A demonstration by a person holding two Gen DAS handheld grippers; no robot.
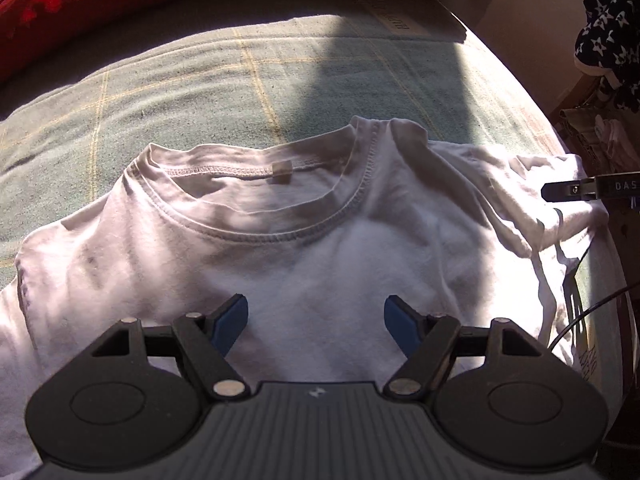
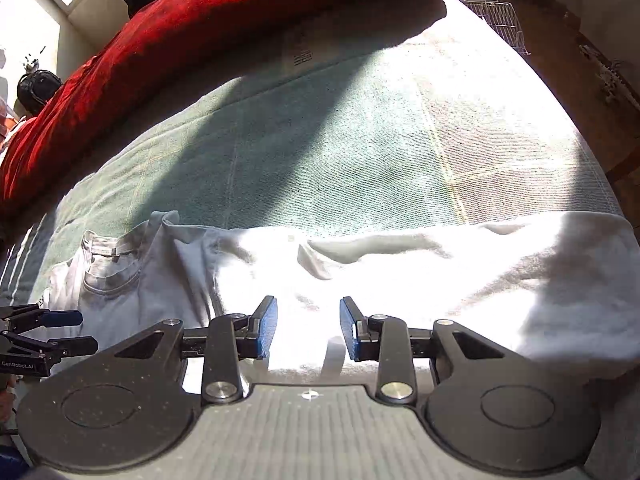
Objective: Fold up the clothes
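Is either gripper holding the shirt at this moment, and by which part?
Nothing is held. The left gripper and the right gripper both hang open over the white T-shirt, with no cloth between their pads.

Left gripper (image 1: 316, 320) and right gripper (image 2: 308, 328) gape (both empty).

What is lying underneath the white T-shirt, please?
The white T-shirt lies on a green checked blanket, which shows beyond the collar. What the blanket covers cannot be seen.
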